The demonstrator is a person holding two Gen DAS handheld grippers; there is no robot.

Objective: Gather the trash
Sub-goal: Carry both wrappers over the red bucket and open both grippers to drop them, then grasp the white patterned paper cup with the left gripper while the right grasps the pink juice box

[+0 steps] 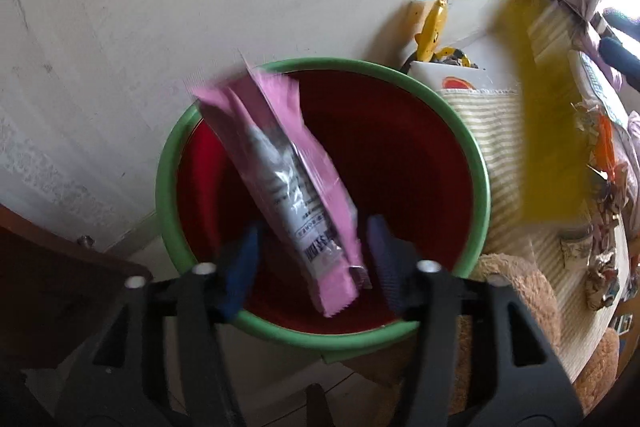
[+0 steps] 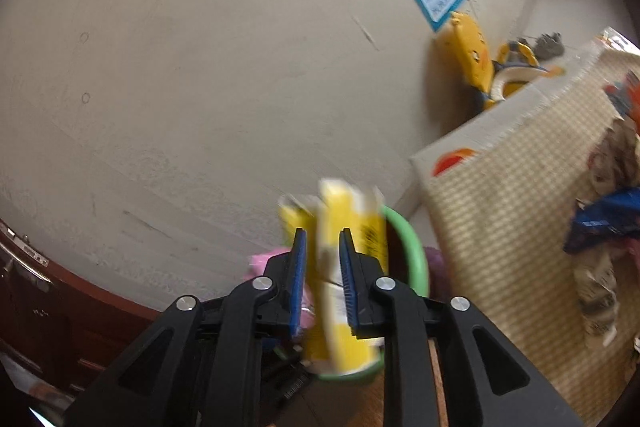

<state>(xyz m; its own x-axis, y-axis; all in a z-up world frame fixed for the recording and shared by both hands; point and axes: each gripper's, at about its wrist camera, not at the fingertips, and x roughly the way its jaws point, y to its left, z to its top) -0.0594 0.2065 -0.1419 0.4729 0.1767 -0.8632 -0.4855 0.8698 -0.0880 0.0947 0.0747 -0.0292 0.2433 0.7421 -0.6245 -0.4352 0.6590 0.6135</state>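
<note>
Two wrappers at the green-rimmed red plastic bin (image 1: 478, 163)

The left gripper (image 1: 310, 263) is spread wide; the crinkled pink plastic wrapper (image 1: 288, 179) sits loose between its fingers, centre frame, over the bin's mouth. The right gripper (image 2: 322, 287) pinches a blurred yellow plastic wrapper (image 2: 340, 331) at lower centre, beside the rim.

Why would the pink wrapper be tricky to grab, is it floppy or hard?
Probably floppy: the pink wrapper looks like thin, creased film with a crimped end. It likely weighs very little, so it may flutter rather than drop straight into the red bin. Its glossy surface could be slippery; the left gripper stands open around it.
</note>
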